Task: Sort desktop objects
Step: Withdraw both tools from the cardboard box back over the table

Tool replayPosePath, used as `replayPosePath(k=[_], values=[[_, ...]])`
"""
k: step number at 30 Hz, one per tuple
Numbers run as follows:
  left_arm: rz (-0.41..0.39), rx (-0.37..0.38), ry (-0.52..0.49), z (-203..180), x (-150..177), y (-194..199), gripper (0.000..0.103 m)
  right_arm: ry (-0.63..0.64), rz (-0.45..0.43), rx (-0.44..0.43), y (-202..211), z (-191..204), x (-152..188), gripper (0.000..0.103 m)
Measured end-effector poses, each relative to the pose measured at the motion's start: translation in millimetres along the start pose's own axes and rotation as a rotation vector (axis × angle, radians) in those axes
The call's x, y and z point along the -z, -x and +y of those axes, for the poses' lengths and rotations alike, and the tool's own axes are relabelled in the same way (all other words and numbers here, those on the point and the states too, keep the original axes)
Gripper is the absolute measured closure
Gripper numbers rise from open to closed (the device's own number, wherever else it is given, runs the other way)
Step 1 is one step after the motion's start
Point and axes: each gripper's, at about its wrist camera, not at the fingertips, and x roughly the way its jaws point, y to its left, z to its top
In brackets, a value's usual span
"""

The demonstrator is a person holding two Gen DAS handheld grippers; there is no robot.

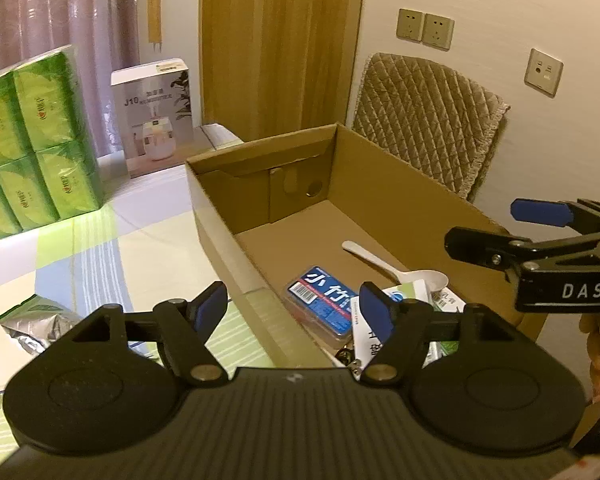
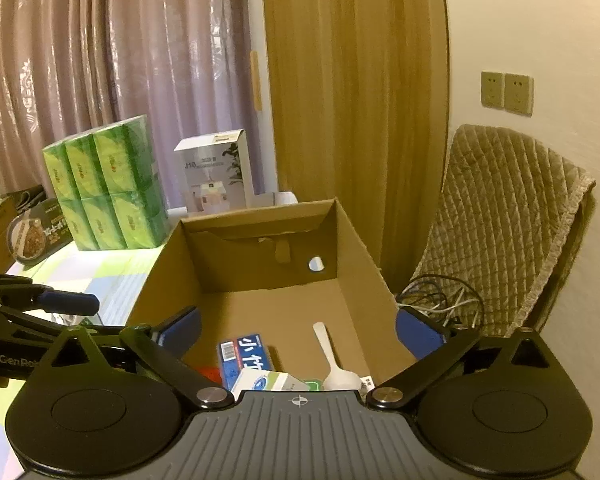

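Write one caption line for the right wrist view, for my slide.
Open right gripper above a cardboard box holding a white spoon and a blue packet.

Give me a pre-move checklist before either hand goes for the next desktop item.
1. Right tongs empty and open: ok, wide apart above the cardboard box.
2. Left tongs empty: ok, open, nothing between the pads.
3. White spoon inside the box: ok, lying on the floor.
4. Blue case inside the box: ok, beside the white-green carton.
5. Room left in the box: ok, far half bare.
6. Next item reachable: cannot tell; the silver-green pouch lies outside the box, partly hidden.
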Motion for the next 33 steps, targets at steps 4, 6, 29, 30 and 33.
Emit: replayPosePath(k=[4,6,29,30,33], values=[[0.0,-0.015,-0.005,6.1,2.8,4.0,0.026,0.006,0.008,-0.003,-2.4,2.7,0.3,0.002],[-0.002,-0.024,-0.004,10.3,5.0,6.4,0.023,0.007,0.008,-0.005,-2.6,3.9,0.4,0.002],[0.022,-0.166,0.052,76.1,40.2,39.6,0.004,0.075,0.01,-0.095,-16.4,58.1,-2.3,0.002],[0.023,-0.17,0.054,78.8,42.0,41.2,0.004,0.081,0.009,-0.102,-17.2,62.2,-2.5,0.002],[0.026,-0.181,0.062,87.9,48.7,47.9,0.004,0.1,0.007,-0.126,-19.0,74.6,-2.3,0.002]])
